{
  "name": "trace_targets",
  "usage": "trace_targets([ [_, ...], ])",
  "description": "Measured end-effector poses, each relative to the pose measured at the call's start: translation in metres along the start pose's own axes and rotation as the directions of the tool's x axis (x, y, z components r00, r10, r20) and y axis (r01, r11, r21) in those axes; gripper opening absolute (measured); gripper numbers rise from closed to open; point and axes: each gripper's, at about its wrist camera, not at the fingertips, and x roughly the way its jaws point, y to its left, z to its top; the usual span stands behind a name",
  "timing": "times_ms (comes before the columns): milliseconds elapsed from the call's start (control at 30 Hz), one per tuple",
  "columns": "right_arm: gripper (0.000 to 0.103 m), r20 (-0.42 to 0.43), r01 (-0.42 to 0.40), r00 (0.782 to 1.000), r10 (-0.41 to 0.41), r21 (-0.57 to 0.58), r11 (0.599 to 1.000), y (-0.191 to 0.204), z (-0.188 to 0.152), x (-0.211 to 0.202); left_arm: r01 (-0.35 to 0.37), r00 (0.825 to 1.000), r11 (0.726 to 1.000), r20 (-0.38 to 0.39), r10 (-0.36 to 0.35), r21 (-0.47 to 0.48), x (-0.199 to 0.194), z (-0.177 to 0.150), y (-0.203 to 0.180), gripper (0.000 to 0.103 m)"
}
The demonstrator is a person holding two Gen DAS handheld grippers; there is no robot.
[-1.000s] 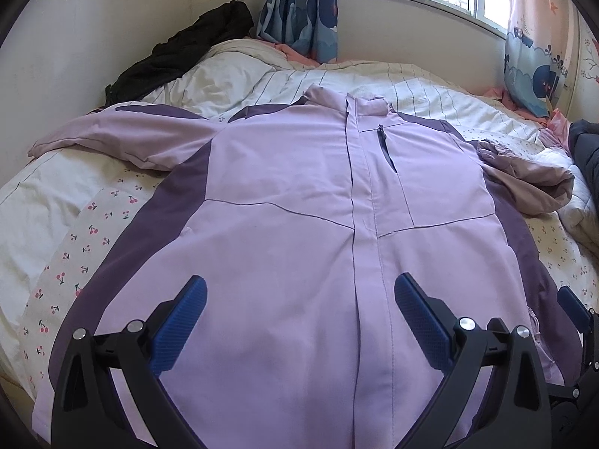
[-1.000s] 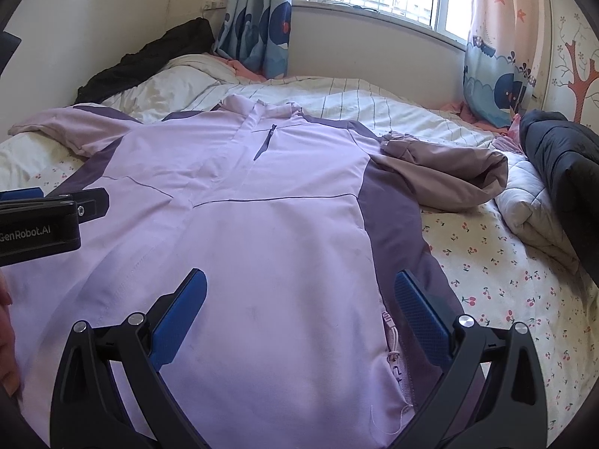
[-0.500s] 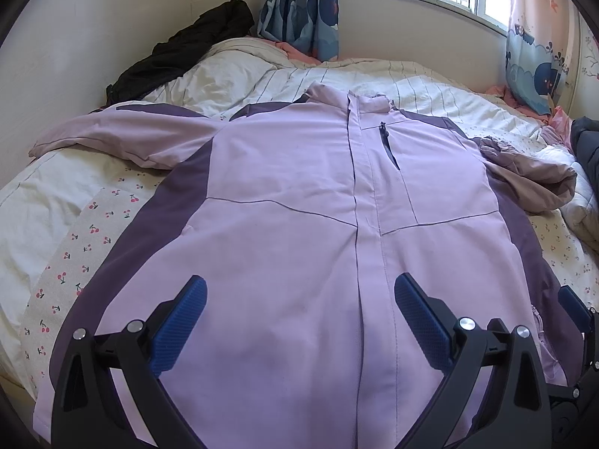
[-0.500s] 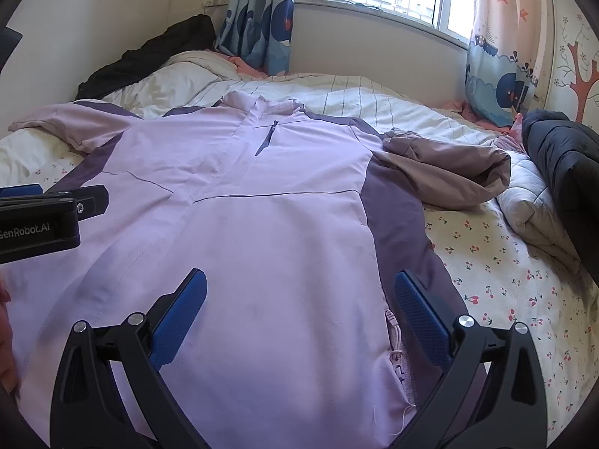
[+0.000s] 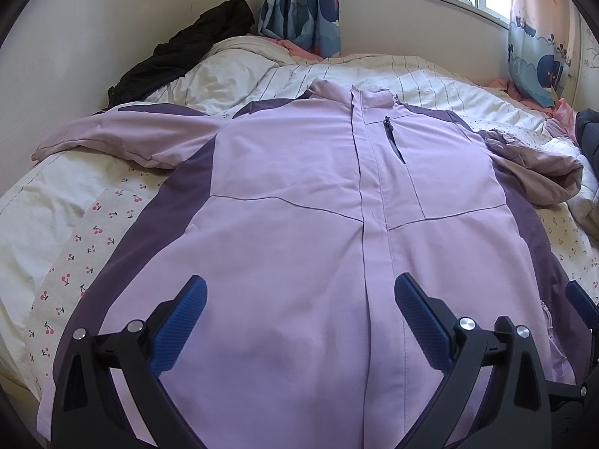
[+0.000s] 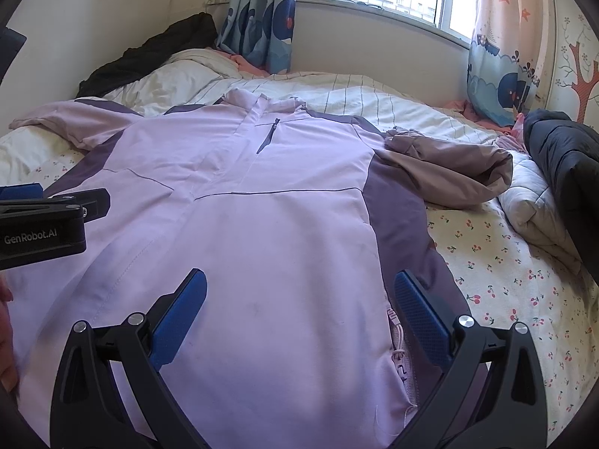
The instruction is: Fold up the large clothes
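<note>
A large lilac jacket [image 5: 292, 194] with dark purple side panels lies face up and spread flat on the bed, collar toward the window. It also shows in the right wrist view [image 6: 262, 202]. Its left sleeve [image 5: 112, 138] stretches out to the left. Its right sleeve [image 6: 449, 164] is bunched and folded back at the right. My left gripper [image 5: 299, 295] is open and empty above the jacket's lower front. My right gripper [image 6: 299, 292] is open and empty above the lower right hem. The left gripper's body [image 6: 41, 224] shows at the left edge of the right wrist view.
The bed [image 6: 505, 284] has a cherry-print sheet and a striped duvet [image 5: 411, 82]. A black garment [image 5: 187, 48] lies by the wall at the far left. A dark padded coat [image 6: 565, 157] and a white quilt [image 6: 531, 202] lie at the right. Curtains and a window are behind.
Both grippers have drifted slightly forward over the jacket. Jaws stay open and the jacket has not moved.
</note>
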Motion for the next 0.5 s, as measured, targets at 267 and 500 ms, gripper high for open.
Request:
trace_targets([
  [267,0.097,-0.007,0.0,1.0,0.0,-0.005,1.0,0.001,-0.0001,0.0014,0.0,1.0,1.0,0.0,0.0,0.001,0.0,-0.0003,0.0001,0.096],
  [500,0.097,-0.011,-0.002,1.0,0.002,-0.008,1.0,0.0012,-0.0007,0.0023,-0.001,1.0,1.0,0.0,0.001,0.001,0.0006,-0.0004,-0.0001,0.096],
])
